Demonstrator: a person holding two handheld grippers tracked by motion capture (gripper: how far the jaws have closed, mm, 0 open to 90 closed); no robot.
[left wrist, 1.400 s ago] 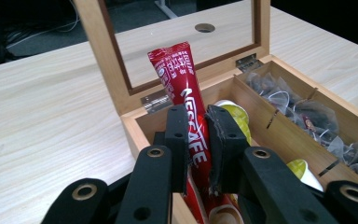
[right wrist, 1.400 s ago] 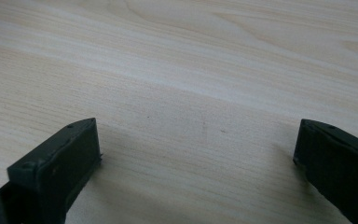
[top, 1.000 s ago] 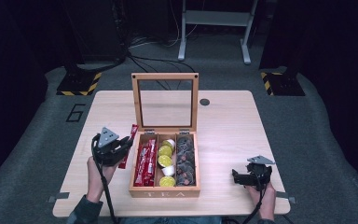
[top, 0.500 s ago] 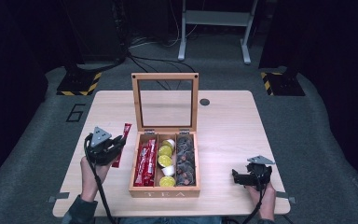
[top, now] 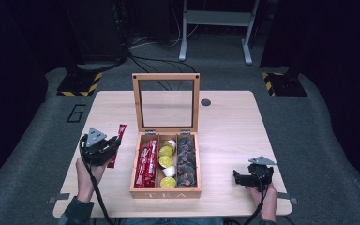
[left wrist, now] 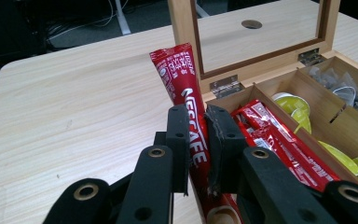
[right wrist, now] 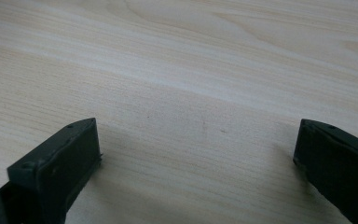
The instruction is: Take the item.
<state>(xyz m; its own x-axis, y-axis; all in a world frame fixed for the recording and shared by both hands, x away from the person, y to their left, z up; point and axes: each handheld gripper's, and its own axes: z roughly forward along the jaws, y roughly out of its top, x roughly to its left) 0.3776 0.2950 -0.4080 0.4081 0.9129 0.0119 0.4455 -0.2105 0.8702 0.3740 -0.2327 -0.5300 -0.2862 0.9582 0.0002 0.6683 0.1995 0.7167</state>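
The red sachet (left wrist: 186, 88) has its lower end hidden between the left gripper (left wrist: 200, 140) jaws.

Red coffee stick sachet (left wrist: 186, 88), slanted, just left of box (left wrist: 270, 70)

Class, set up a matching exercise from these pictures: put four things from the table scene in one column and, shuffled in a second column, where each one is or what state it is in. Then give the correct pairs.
Things
1. red sachet
2. yellow capsules
3. glass lid
4. right gripper

Places or states
A. standing upright, open
B. middle compartment of the tea box
C. jaws wide apart over bare table
D. pinched in the left gripper

Pairs: 1-D, 2-B, 3-A, 4-C
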